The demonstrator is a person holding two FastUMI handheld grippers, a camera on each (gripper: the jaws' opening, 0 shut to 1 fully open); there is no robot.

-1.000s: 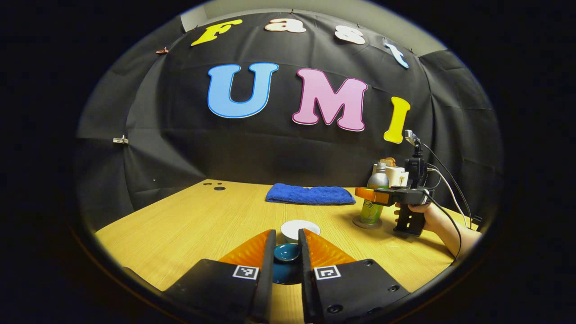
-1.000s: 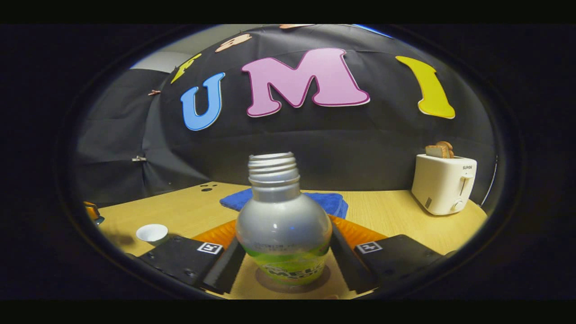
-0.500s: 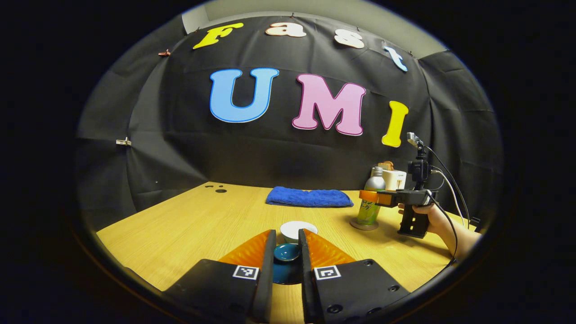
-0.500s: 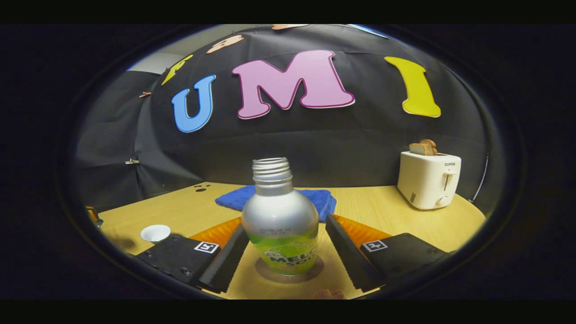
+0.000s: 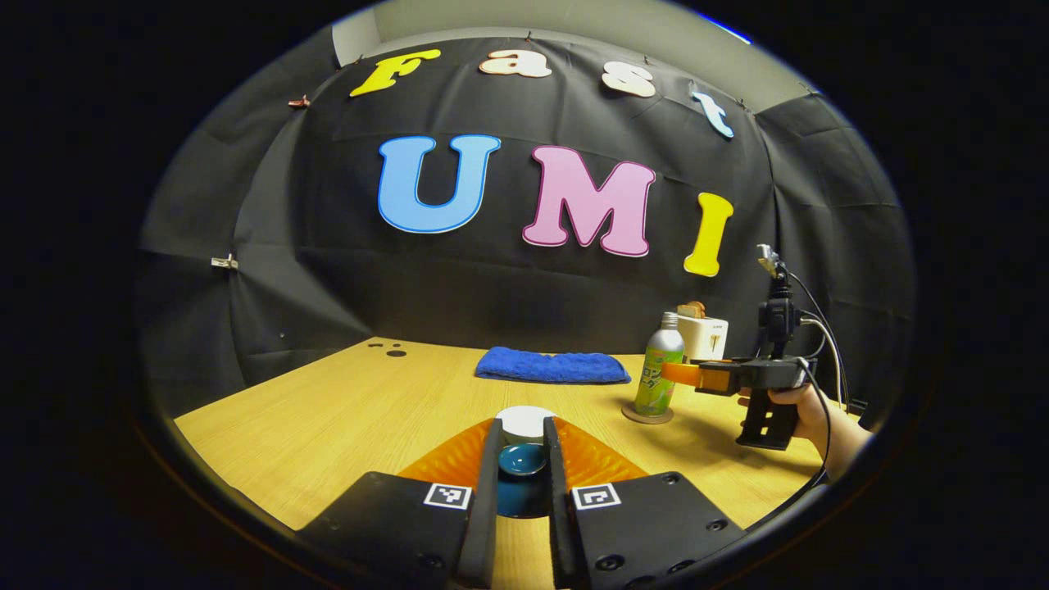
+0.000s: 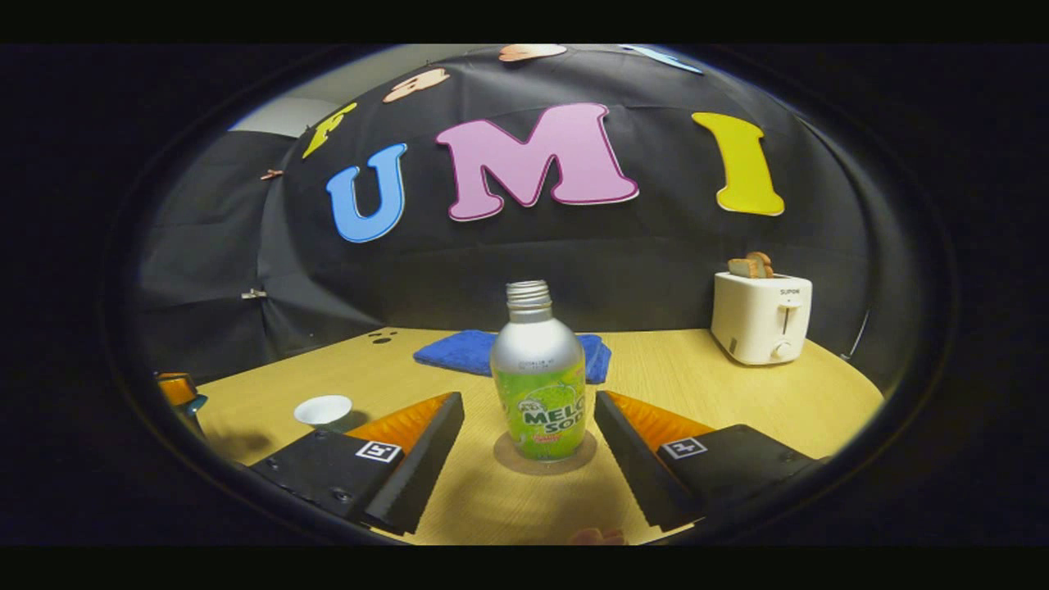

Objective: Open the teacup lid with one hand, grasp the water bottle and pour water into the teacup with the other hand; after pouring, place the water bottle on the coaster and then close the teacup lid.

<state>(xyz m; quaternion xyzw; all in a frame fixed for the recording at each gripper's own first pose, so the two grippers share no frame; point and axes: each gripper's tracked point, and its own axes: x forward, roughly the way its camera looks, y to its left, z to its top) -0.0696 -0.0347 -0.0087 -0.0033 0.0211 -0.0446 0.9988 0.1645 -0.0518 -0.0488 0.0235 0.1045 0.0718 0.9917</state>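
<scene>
Glazed teal ceramic: the teacup lid (image 5: 522,459) sat pinched between your left gripper (image 5: 521,433) fingers, both pressing on it, raised above the table. Handling: hard, smooth and probably brittle; a slack grip would likely let it slide, so the hold at its raised centre looked the sensible one.

White teacup (image 5: 524,422): uncovered, just ahead of that claw's fingertips, standing on the wooden table (image 5: 344,410). Likely light and easily nudged, so the lid should come down level.

Metal water bottle (image 6: 538,373): silver shoulder, green label, threaded neck with no cap. It stood upright on the round coaster (image 6: 545,455), ahead of your right gripper (image 6: 529,410) and centred in its gap. That claw was spread wide, neither finger touching the bottle. Handling: rigid, slick-walled, tall for its base, so likely easy to tip; the labelled belly would be the place to take it.

Judgement: bottle delivered; lid closing remains.

Other items: blue towel (image 6: 467,351) beyond the bottle; white toaster (image 6: 760,318) far off to the right claw's right.
</scene>
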